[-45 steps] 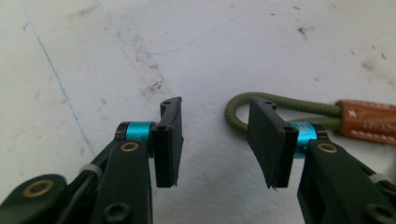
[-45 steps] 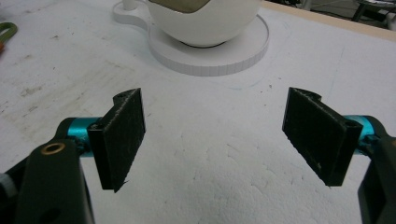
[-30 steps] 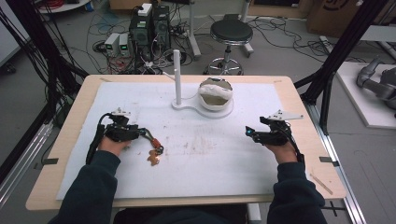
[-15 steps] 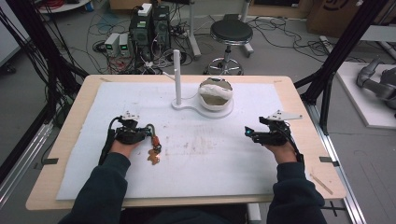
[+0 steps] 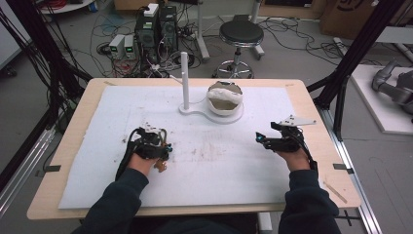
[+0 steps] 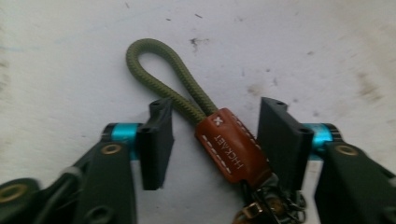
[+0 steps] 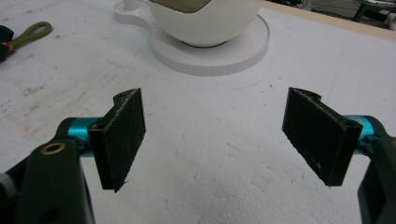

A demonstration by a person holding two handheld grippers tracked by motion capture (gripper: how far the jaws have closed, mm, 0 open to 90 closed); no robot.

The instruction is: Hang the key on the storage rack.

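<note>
Presently the left gripper (image 6: 212, 142) straddles the keychain (image 6: 231, 149) on the white table cover (image 5: 243, 165); its jaws have just been opening and now stand apart, the brown leather tab and olive cord loop (image 6: 163, 77) lying between the pads, seemingly untouched. Right gripper (image 7: 217, 135) rests well apart with jaws wide, facing the white bowl (image 7: 205, 18) on its stand

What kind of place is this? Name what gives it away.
Probably a robotics lab set up for recording. A table with a stained white mat stands inside a black frame, and computers sit among loose cables on the floor.
</note>
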